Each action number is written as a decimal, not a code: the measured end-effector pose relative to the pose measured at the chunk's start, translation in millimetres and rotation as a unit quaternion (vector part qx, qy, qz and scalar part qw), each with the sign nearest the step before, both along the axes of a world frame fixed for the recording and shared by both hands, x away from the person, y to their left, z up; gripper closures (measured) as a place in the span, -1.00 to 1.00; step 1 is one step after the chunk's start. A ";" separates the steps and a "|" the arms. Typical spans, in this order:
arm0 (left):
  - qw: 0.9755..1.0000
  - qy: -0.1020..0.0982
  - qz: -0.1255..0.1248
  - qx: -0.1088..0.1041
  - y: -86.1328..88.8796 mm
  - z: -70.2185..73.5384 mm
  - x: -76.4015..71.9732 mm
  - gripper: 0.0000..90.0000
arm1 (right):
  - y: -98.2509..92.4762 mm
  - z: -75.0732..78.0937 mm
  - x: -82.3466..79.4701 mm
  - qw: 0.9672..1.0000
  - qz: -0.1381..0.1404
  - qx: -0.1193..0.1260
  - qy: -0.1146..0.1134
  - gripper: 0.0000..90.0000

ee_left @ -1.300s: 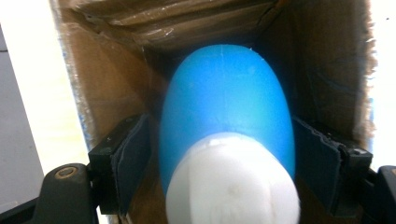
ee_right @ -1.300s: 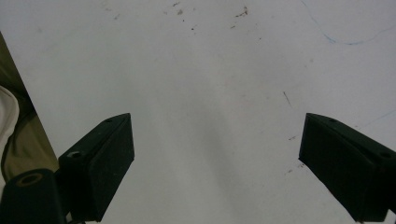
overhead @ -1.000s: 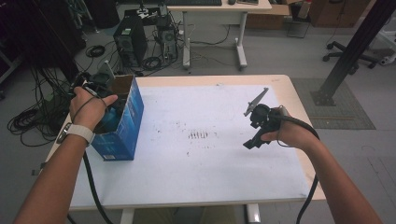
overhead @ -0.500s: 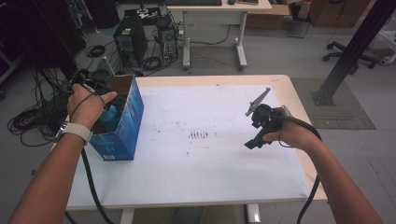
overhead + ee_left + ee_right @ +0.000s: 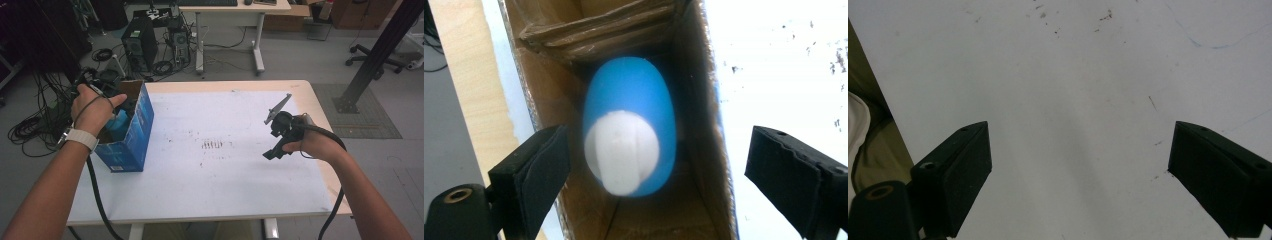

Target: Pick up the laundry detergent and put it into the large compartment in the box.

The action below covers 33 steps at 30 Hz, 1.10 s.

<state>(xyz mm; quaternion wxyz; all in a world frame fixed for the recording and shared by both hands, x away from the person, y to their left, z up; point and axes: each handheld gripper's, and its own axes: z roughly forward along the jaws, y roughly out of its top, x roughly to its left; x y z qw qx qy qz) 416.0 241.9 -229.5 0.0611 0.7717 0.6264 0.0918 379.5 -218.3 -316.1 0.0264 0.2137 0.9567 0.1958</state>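
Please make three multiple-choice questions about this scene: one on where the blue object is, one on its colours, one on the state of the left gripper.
1. Where is the blue object?
A. inside the cardboard box
B. on the bare table
C. between the right gripper's pads

2. What colours does it show?
A. red and black
B. blue with a white part
C. all green

3. How is the left gripper?
A. shut on the object
B. shut on the box wall
C. open

Answers: 1 A, box walls surround it; 2 B, a white patch sits on blue; 3 C, both pads stand clear of it.
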 end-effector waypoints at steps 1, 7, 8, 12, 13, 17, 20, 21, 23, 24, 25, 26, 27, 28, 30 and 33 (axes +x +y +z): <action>1.000 0.000 -0.003 -0.002 -1.3 1.6 -0.7 -0.76 | 0.0 0.2 -0.2 1.000 0.000 0.000 0.000 -0.77; 1.000 -0.003 -0.013 -0.002 -7.2 10.6 -4.0 -0.76 | 0.1 0.7 -1.4 1.000 -0.001 0.000 -0.001 -0.77; 1.000 -0.001 -0.014 -0.002 -8.4 11.5 -4.3 -0.76 | 0.2 1.0 -1.6 1.000 -0.001 0.000 -0.002 -0.77; 1.000 0.000 -0.021 -0.004 -12.1 16.5 -5.8 -0.77 | 0.6 2.4 -2.5 1.000 0.001 0.000 -0.004 -0.77; 1.000 0.000 -0.021 -0.005 -12.7 17.5 -6.1 -0.77 | 0.6 2.9 -2.9 1.000 0.000 0.002 -0.004 -0.77; 1.000 -0.002 -0.026 -0.004 -15.1 22.5 -8.2 -0.78 | -0.6 4.3 -4.0 1.000 -0.003 0.001 -0.005 -0.77; 0.999 -0.003 -0.033 -0.004 -16.9 26.2 -10.2 -0.78 | -1.6 4.5 -4.5 1.000 -0.002 0.000 -0.006 -0.77; 0.999 -0.003 -0.036 -0.004 -17.7 27.2 -10.8 -0.78 | -1.6 4.6 -4.9 1.000 -0.003 0.000 -0.005 -0.77; 0.999 0.000 -0.043 -0.002 -20.3 29.4 -12.4 -0.78 | -1.4 4.8 -5.6 1.000 -0.004 0.000 -0.005 -0.77; 0.999 0.002 -0.047 0.000 -21.4 29.9 -12.8 -0.78 | -1.3 5.1 -5.9 1.000 -0.004 -0.001 -0.005 -0.77; 0.999 0.006 -0.052 0.000 -23.1 30.5 -13.4 -0.78 | -1.2 5.1 -6.0 1.000 -0.004 0.000 -0.005 -0.77; 0.998 0.007 -0.058 -0.001 -24.9 31.4 -14.1 -0.77 | -1.0 5.4 -6.2 1.000 -0.004 -0.001 -0.006 -0.77; 0.998 0.007 -0.063 -0.001 -26.8 32.3 -14.8 -0.77 | -0.8 5.8 -6.2 1.000 -0.003 -0.001 -0.007 -0.77; 0.998 0.008 -0.068 -0.001 -28.4 33.2 -15.4 -0.76 | -0.5 6.2 -6.5 1.000 -0.004 -0.001 -0.006 -0.77; 0.997 0.010 -0.076 -0.002 -31.5 34.6 -16.4 -0.76 | 0.1 7.0 -6.8 1.000 -0.002 -0.002 -0.007 -0.77; 0.996 0.011 -0.085 -0.002 -36.0 36.0 -17.9 -0.77 | 0.1 8.4 -7.3 1.000 -0.005 -0.002 -0.008 -0.77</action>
